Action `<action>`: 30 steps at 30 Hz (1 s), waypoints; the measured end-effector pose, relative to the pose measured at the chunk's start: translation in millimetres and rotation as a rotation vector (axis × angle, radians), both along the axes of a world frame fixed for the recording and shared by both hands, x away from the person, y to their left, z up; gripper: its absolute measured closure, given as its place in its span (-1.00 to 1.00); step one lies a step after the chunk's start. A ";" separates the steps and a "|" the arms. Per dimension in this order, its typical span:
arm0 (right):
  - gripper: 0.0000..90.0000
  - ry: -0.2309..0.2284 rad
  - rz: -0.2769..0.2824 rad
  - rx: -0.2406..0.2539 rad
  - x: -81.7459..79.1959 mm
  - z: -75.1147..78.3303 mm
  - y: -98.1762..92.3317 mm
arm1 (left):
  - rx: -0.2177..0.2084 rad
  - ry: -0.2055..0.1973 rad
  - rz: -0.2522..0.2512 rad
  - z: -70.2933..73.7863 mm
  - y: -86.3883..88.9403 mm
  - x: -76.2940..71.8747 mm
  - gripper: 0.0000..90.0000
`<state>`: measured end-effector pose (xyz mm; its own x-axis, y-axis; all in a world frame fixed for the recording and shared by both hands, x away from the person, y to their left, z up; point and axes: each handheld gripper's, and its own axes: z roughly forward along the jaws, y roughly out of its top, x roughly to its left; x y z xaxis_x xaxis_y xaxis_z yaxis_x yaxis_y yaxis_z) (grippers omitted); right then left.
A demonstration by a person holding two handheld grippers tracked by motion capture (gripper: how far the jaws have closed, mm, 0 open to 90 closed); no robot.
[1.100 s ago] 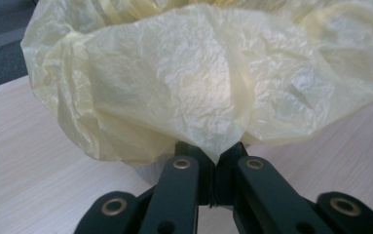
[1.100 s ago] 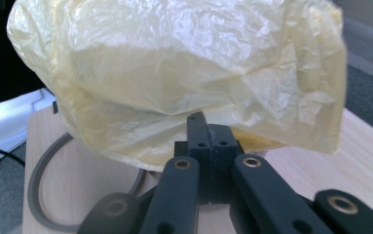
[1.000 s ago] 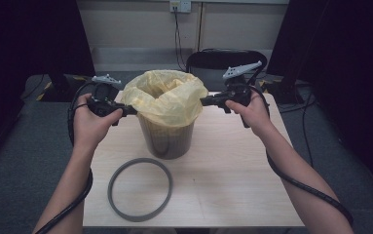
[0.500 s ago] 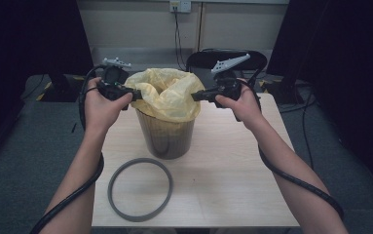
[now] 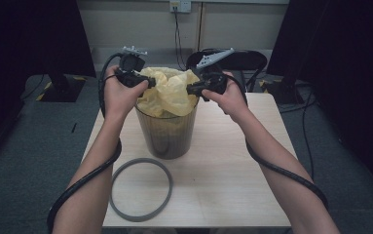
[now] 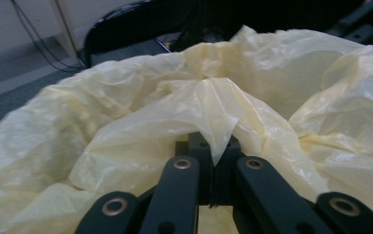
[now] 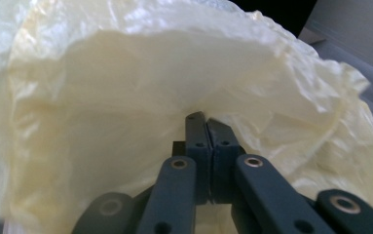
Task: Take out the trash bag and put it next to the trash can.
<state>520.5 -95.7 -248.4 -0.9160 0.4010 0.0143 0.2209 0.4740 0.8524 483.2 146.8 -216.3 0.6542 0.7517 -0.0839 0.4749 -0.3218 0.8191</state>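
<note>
Both forearms reach forward from bottom edge, hands raised at about equal height. Left claw (image 5: 150,83) points inward to the right, jaws pressed together. Right claw (image 5: 190,89) points inward, facing it, jaws likewise closed.

Your bag (image 5: 170,92) is thin yellow plastic film, crinkled and faintly glossy, gone almost see-through where it stretches. Your bin (image 5: 167,134) is smooth, dark, translucent plastic. Your ring (image 5: 140,189) looks like matt grey rubber or plastic. Your surface (image 5: 233,170) is pale wood-look laminate, smooth. Each gripper (image 6: 212,151) has matt black plastic jaws with brass-coloured rivets.
</note>
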 end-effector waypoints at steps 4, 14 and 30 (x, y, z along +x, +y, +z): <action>0.78 -0.011 0.030 0.001 3.2 -2.3 7.2 | 0.021 0.025 -0.039 -6.4 -14.3 4.5 1.00; -0.09 -0.009 0.099 0.017 0.8 -4.5 17.0 | -0.030 0.046 -0.074 -4.3 -13.3 3.8 1.00; 0.21 -0.089 0.063 0.053 -8.2 -18.2 50.2 | -0.133 0.099 -0.124 -5.4 -20.5 -4.3 1.00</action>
